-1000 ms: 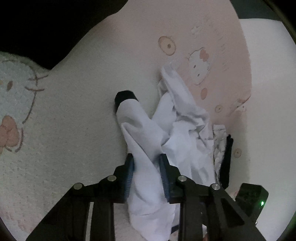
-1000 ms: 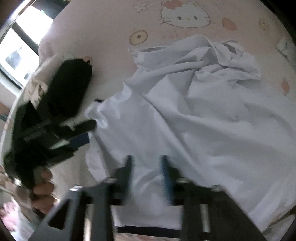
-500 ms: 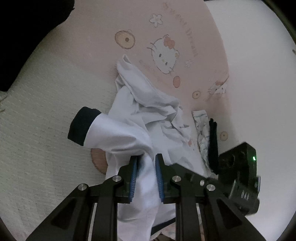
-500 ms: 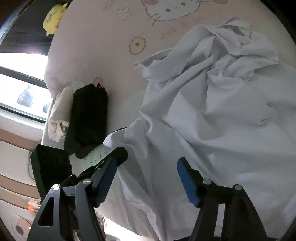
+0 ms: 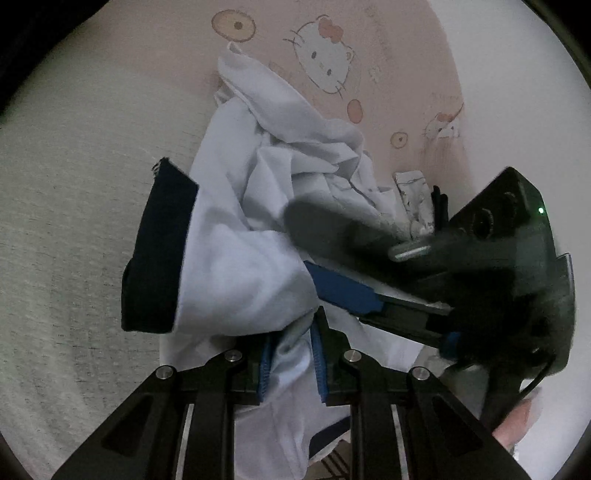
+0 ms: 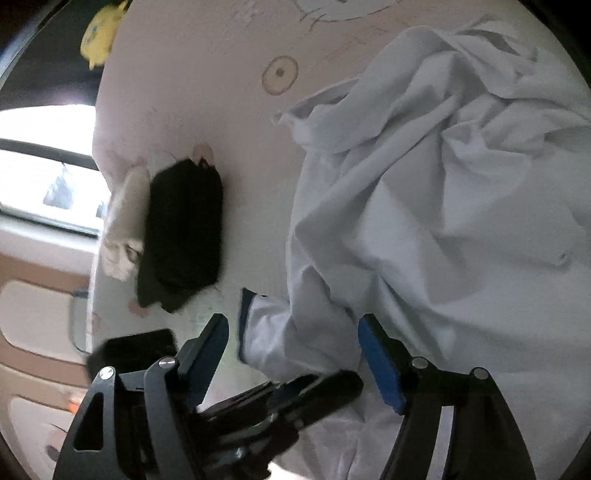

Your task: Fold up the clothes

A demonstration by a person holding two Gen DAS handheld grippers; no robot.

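A crumpled white shirt point(image 5: 295, 155) with a dark navy sleeve cuff point(image 5: 159, 258) lies on a pink Hello Kitty bed sheet point(image 5: 325, 62). My left gripper point(image 5: 291, 363) is shut on the sleeve just behind the cuff. My right gripper point(image 5: 332, 254) reaches in from the right with jaws wide open around the same sleeve. In the right wrist view the right gripper point(image 6: 291, 354) is open, the sleeve end point(image 6: 284, 332) sits between its fingers, and the left gripper point(image 6: 295, 402) shows below it.
A folded black garment point(image 6: 181, 225) and a folded pale one point(image 6: 122, 229) lie side by side near the bed's edge. A yellow plush toy point(image 6: 99, 33) sits beyond the bed. A pale textured blanket point(image 5: 74, 221) covers the left of the bed.
My left gripper has pulled the sleeve up, so the cuff now hangs closer and larger. My right gripper has moved in beside the left one and its open jaws now straddle the sleeve.
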